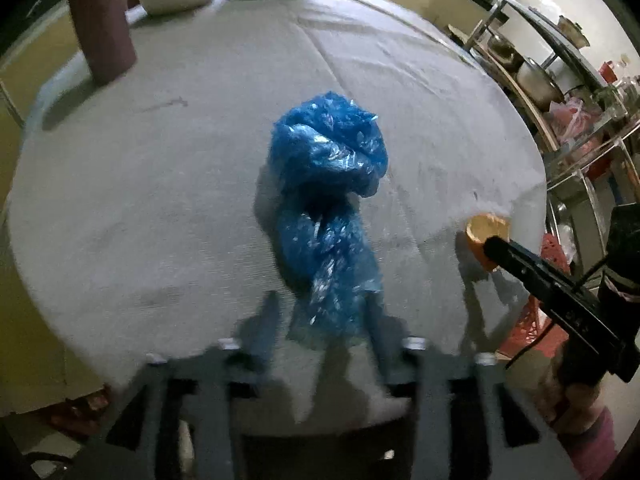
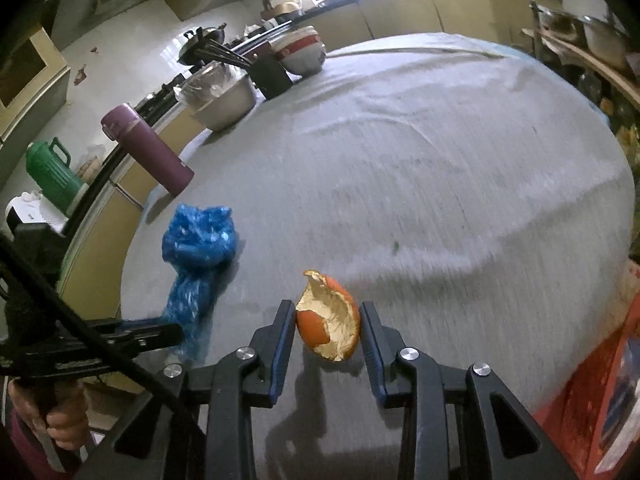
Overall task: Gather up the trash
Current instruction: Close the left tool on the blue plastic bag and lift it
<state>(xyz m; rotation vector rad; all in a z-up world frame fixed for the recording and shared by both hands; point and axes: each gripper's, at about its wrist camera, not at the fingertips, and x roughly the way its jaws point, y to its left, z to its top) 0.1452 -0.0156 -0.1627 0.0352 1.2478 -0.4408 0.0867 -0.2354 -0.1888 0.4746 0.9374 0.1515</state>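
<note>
Between the fingers of the right gripper (image 2: 328, 334) sits a curled piece of orange peel (image 2: 330, 320), its pale inner side turned up and its orange skin toward the left finger; the jaws stand apart by about the width of the peel, the left pad just touching it and the right pad just beside it, and whether they press on it cannot be told. The peel looks to rest on the grey tablecloth (image 2: 440, 168) near the table's close edge. To the left of that gripper, the left gripper (image 1: 324, 328) has its two fingers on either side of the near end of a crumpled blue plastic bag (image 1: 328, 184); this view is blurred, so although the jaws sit narrowly spaced around the thin plastic, a firm hold cannot be confirmed. The bag stretches away from the left gripper's tips, narrow at the near end and bunched into a knot-like lump farther out. In the left wrist view the peel and the right gripper's finger show off to the right, at the table edge. Beyond the bag, to the far left, stands a purple flask (image 2: 148, 148). Farther still, at the table's far side, are a metal bowl (image 2: 224, 100) covered with clear film, a dark container (image 2: 272, 74) and a red-and-white bowl (image 2: 302, 52).
</note>
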